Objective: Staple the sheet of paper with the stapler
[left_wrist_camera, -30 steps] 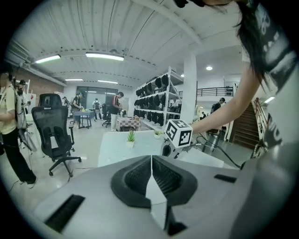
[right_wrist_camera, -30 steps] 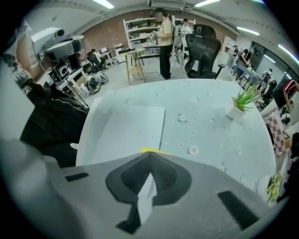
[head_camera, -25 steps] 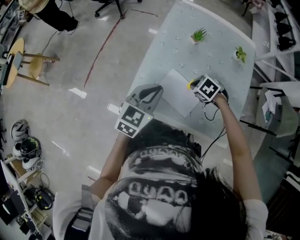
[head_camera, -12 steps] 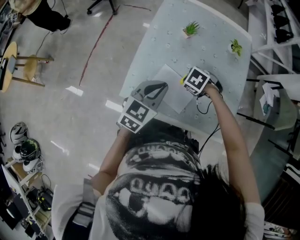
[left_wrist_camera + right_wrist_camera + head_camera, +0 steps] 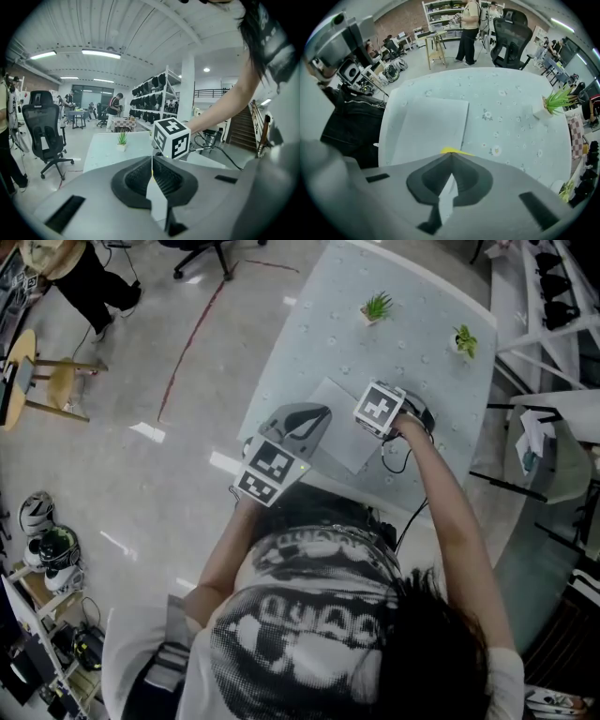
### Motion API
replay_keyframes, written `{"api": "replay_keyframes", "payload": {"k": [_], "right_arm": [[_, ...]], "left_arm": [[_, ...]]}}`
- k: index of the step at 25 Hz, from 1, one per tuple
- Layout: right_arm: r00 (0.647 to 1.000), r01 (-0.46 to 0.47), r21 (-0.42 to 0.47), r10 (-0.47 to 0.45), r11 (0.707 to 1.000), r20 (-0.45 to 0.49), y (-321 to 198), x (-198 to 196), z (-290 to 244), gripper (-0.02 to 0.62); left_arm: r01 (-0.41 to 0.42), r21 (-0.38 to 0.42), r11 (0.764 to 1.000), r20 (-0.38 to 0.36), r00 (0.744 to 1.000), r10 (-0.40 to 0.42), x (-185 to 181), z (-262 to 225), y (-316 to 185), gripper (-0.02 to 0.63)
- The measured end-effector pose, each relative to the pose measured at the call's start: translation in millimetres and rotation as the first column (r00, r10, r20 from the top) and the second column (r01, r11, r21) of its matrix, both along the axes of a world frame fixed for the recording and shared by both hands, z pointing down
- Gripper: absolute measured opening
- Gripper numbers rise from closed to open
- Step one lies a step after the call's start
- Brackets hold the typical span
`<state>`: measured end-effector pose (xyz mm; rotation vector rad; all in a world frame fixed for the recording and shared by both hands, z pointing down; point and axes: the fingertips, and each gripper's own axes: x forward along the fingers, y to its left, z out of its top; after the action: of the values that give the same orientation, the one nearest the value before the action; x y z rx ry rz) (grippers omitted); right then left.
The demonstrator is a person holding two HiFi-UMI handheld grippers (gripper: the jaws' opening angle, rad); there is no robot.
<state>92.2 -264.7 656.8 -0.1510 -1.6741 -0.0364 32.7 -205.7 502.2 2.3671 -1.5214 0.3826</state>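
Table layout, head view
White rectangular paper sheet lies on pale flower-print table, near its left edge. Left gripper at sheet's left side, right gripper over yellow stapler at its right. Small potted plant and second potted plant behind.

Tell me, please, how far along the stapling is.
Done: the paper lies flat on the table, with the yellow stapler at its edge. In hand: the right gripper, shut, points down over the stapler; the left gripper is shut and empty. Left: whether a staple is in cannot be seen.
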Motion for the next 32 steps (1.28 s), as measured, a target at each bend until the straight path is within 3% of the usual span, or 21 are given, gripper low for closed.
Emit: {"api": "replay_keyframes", "payload": {"k": [3,9,14,18,23,32], "right_arm": [[1.0,-0.02,-0.003,0.02,1.0,-0.003,-2,3,-1,-0.001],[0.994,-0.046,-0.034,0.049,0.998,0.099,-2,12,-7,0.002],[0.963,-0.152,-0.077,0.166,0.985,0.212,0,15,-14,0.002],[0.91,-0.227,-0.152,0.265,0.962,0.319,9,13,-24,0.002],[0.826,-0.323,-0.173,0.367,0.93,0.429,12,18,-42,0.002],[0.711,-0.416,-0.195,0.452,0.888,0.539,60,28,-56,0.002]], "left_arm": [[0.002,0.015,1.0,0.007,1.0,-0.002,1,-7,3,0.006],[0.002,0.045,0.999,0.026,1.0,-0.003,4,-26,20,0.006],[0.026,0.022,0.999,0.058,0.998,-0.027,-7,-28,36,0.006],[0.042,0.002,0.999,0.071,0.997,-0.042,-12,-28,43,0.006],[0.037,-0.027,0.999,0.083,0.996,-0.034,-12,-27,56,0.006],[-0.034,-0.067,0.997,0.085,0.996,0.039,12,-20,95,0.006]]}}
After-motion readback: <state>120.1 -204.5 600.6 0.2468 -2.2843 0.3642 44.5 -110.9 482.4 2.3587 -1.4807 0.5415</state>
